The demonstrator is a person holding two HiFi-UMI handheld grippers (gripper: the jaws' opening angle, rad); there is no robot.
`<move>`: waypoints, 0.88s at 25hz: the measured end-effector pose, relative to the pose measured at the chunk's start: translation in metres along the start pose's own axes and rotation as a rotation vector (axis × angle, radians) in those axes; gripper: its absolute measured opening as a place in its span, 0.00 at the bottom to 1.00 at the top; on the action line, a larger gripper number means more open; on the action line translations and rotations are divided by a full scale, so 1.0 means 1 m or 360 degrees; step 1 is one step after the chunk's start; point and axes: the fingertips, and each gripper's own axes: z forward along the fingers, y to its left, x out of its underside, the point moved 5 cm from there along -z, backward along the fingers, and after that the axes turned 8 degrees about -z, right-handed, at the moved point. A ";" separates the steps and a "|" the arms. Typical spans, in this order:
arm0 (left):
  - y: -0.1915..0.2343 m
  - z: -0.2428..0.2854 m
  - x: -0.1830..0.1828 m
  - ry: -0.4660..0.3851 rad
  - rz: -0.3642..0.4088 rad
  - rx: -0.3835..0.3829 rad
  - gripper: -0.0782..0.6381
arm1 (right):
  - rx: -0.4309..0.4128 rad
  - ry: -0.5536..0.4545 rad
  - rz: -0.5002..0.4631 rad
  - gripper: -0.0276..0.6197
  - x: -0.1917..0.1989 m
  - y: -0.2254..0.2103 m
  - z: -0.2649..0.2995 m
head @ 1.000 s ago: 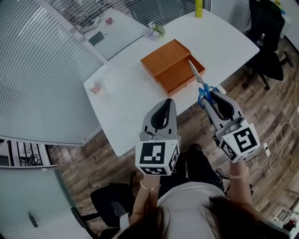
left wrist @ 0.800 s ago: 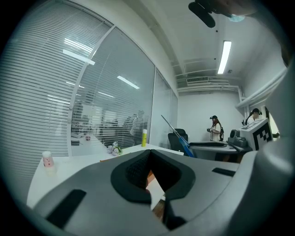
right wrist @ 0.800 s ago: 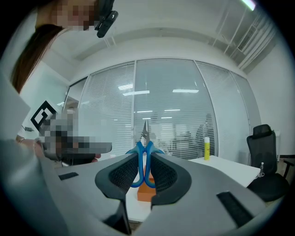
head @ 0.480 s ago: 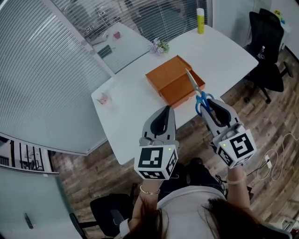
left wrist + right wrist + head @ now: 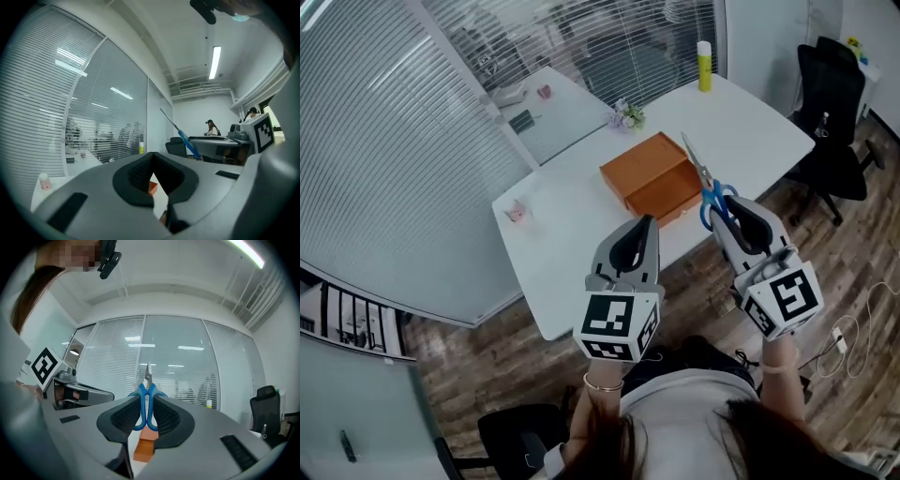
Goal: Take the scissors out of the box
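The open orange box [image 5: 656, 178] lies on the white table [image 5: 572, 253]. My right gripper [image 5: 727, 202] is shut on the blue handles of the scissors [image 5: 705, 178]. It holds them in the air, level, with the blades pointing away over the box's right end. In the right gripper view the scissors [image 5: 146, 399] stand between the ribbed pads [image 5: 124, 416], with the box [image 5: 146, 446] below. My left gripper [image 5: 645, 225] hovers beside it over the table's near edge, shut and empty. The left gripper view shows the scissors [image 5: 180, 136] off to its right.
A yellow-capped glue stick [image 5: 704, 66] and a small bunch of flowers [image 5: 626, 114] stand at the table's far side, a pink figurine [image 5: 517, 212] at its left end. A black office chair [image 5: 834, 141] is to the right. Glass walls with blinds border the left and back.
Both grippers have risen, and the scissors went up with the right one, farther above the box. The grip on the handles is unchanged.
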 end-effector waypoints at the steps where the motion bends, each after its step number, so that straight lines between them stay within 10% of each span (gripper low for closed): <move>1: 0.001 -0.002 0.000 -0.0001 -0.0008 -0.0001 0.13 | 0.0001 -0.0003 -0.0003 0.22 -0.002 0.002 -0.001; 22: -0.004 0.018 0.009 0.0071 -0.0101 -0.0005 0.13 | -0.0064 0.0052 0.0029 0.22 0.007 0.003 0.002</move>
